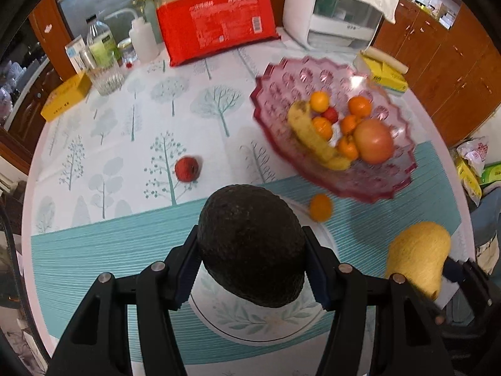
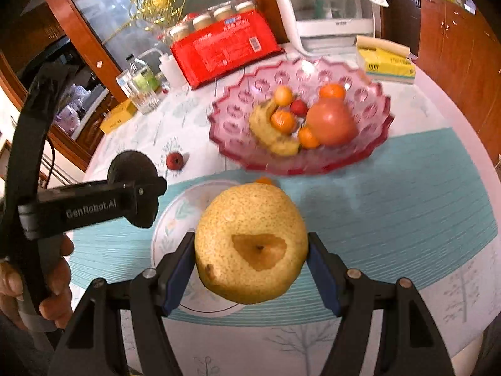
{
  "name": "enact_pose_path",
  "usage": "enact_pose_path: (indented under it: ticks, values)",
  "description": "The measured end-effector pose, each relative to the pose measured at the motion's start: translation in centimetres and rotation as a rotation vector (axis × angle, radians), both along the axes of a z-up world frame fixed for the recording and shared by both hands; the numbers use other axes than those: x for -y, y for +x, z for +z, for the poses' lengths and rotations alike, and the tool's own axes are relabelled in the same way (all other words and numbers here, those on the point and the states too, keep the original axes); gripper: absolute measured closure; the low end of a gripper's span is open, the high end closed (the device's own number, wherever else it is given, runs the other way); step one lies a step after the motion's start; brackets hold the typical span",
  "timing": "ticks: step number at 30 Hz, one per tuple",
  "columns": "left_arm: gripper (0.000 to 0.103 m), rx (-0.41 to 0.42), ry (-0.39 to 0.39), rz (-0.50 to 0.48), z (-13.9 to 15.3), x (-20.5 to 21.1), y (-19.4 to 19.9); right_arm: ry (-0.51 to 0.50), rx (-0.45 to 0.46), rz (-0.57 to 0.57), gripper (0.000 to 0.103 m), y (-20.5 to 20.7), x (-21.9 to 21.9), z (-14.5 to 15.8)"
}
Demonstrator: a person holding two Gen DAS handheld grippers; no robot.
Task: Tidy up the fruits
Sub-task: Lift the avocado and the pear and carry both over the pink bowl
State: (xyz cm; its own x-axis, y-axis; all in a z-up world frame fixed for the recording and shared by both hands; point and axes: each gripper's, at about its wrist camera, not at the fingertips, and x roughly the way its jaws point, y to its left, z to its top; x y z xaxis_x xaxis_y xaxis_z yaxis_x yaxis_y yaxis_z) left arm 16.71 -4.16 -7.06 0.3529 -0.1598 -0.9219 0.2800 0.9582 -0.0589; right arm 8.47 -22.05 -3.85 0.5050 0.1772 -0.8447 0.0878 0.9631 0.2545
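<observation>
Both sets of jaws are clamped on fruit, the left gripper (image 1: 252,266) on a dark avocado (image 1: 252,244) and the right gripper (image 2: 250,266) on a yellow pear (image 2: 250,244), and the pink bowl (image 2: 360,153) sits farther out, nearer the right one.

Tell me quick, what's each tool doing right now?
Left tool: closed on the dark avocado, lifted above the plate.
Right tool: closed on the yellow pear.
</observation>
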Motion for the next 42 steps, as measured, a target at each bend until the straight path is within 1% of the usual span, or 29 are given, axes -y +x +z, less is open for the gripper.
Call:
enact_pose_path:
  ticks: [3, 7, 8, 9, 11, 13, 16, 19, 22, 25, 27, 31, 36, 42]
  values:
    - [0.044, 0.031, 0.003, 0.005, 2.2, 0.9, 0.1, -0.030, 0.030, 0.010, 0.034, 0.5, 1.4, 2.5]
    - [0.044, 0.085, 0.005, 0.009, 5.5, 2.1, 0.7, -0.069, 0.082, 0.032, 0.034, 1.9, 3.9, 7.2]
    - [0.044, 0.100, 0.012, 0.007, 6.4, 2.5, 0.8, -0.074, 0.094, 0.036, 0.034, 2.1, 4.4, 8.0]
    - [0.044, 0.111, 0.017, 0.006, 7.0, 2.8, 0.9, -0.088, 0.116, 0.048, 0.034, 2.5, 5.1, 9.5]
    - [0.044, 0.136, 0.031, 0.002, 8.4, 3.4, 1.1, -0.108, 0.146, 0.062, 0.034, 3.1, 6.0, 11.4]
    - [0.044, 0.150, 0.039, -0.001, 9.7, 3.9, 1.5, -0.122, 0.188, 0.076, 0.034, 3.9, 7.0, 13.9]
    - [0.044, 0.167, 0.046, -0.002, 11.6, 4.5, 2.0, -0.124, 0.240, 0.087, 0.034, 5.1, 8.2, 16.8]
    - [0.044, 0.207, 0.074, 0.000, 13.6, 5.0, 2.8, -0.129, 0.281, 0.094, 0.034, 6.3, 9.1, 18.9]
    - [0.044, 0.242, 0.099, 0.004, 15.1, 5.4, 3.5, -0.147, 0.306, 0.099, 0.034, 7.5, 9.6, 20.1]
    - [0.044, 0.266, 0.116, 0.005, 16.2, 5.7, 4.4, -0.152, 0.314, 0.105, 0.034, 8.9, 9.9, 20.4]
    - [0.044, 0.268, 0.123, 0.006, 16.4, 6.0, 5.0, -0.158, 0.309, 0.106, 0.034, 9.7, 9.9, 20.2]
    - [0.044, 0.241, 0.122, 0.002, 15.6, 6.9, 6.3, -0.154, 0.275, 0.105, 0.034, 12.1, 10.0, 18.6]
    - [0.044, 0.208, 0.119, -0.001, 12.7, 8.4, 8.3, -0.147, 0.226, 0.099, 0.034, 14.9, 10.2, 15.8]
    - [0.044, 0.139, 0.110, 0.005, 7.0, 9.5, 11.2, -0.129, 0.142, 0.092, 0.034, 18.6, 10.4, 10.5]
